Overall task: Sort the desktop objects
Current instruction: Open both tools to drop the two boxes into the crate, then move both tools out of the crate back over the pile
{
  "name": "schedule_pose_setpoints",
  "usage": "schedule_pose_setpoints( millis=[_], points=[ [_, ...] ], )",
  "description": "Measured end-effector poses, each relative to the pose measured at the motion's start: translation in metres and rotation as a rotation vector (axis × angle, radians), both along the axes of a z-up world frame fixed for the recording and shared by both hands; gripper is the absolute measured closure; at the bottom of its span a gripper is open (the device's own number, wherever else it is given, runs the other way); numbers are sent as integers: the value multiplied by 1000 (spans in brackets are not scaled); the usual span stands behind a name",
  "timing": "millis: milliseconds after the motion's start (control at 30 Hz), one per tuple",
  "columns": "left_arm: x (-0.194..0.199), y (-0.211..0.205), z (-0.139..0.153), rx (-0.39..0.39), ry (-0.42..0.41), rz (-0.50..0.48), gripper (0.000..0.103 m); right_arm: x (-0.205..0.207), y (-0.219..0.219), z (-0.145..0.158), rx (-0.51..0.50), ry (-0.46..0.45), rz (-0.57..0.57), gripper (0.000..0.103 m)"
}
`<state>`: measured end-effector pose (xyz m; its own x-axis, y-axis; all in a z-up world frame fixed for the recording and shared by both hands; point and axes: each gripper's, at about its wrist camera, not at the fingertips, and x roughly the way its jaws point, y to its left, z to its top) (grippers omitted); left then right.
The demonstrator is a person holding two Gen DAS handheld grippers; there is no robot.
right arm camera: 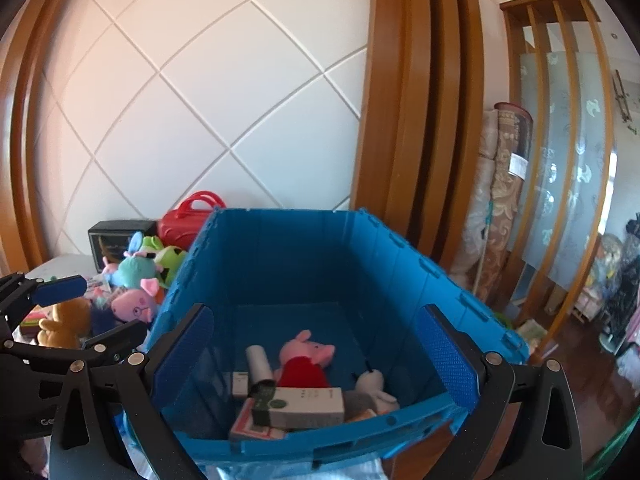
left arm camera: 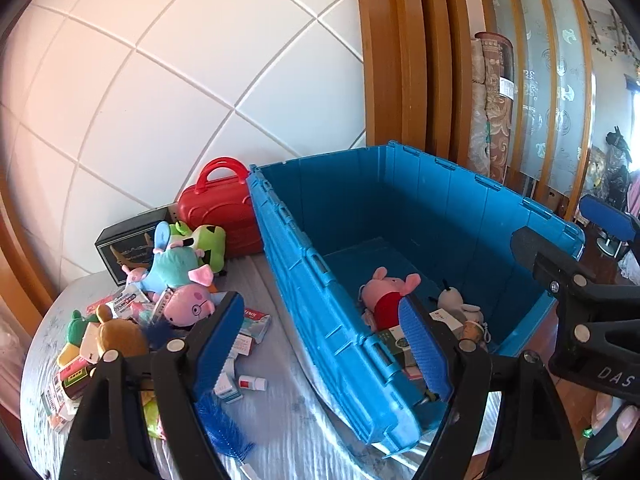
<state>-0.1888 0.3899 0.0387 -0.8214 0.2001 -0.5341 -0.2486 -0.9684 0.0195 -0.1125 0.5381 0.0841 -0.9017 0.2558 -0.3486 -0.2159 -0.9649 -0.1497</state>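
Both hand-held grippers (left arm camera: 324, 344) (right arm camera: 316, 356) open, empty; crate (right arm camera: 400, 264) beneath.

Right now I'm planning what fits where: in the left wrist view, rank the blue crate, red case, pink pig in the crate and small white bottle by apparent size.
1. Blue crate
2. Red case
3. Pink pig
4. White bottle

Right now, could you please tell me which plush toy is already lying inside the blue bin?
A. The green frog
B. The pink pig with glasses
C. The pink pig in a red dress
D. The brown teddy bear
C: the pink pig in a red dress lies on the floor of the blue bin, while the teddy bear, the frog and the pig with glasses sit in the pile outside it.
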Motion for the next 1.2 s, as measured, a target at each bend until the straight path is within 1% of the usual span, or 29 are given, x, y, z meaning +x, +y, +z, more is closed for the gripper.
schedule_pose_setpoints(
  millis=[167, 367, 467, 567, 633, 767, 900, 1067, 1200],
  points=[
    [8, -46, -5, 5, -17, 65, 24, -6, -42, -9, -8, -11, 68, 0],
    [13, -107, -13, 18, -33, 159, 23, -19, -96, -17, 7, -32, 147, 0],
    [14, -136, -21, 7, -51, 209, 23, -28, -121, -22, 3, -47, 185, 0],
    [11, -169, -33, 26, -83, 246, 23, -37, -145, -28, -1, -65, 232, 0],
    [10, -187, -41, 20, -95, 276, 23, -43, -162, -34, 2, -80, 264, 0],
    [6, -221, -62, -3, -126, 331, 23, -57, -189, -51, -3, -127, 313, 0],
    [1, -252, -92, 17, -190, 363, 23, -72, -212, -73, -14, -193, 348, 0],
    [-7, -271, -133, 35, -280, 351, 23, -96, -235, -111, -28, -305, 378, 0],
    [-17, -273, -165, 39, -346, 323, 23, -115, -243, -144, -51, -404, 375, 0]
  ],
)
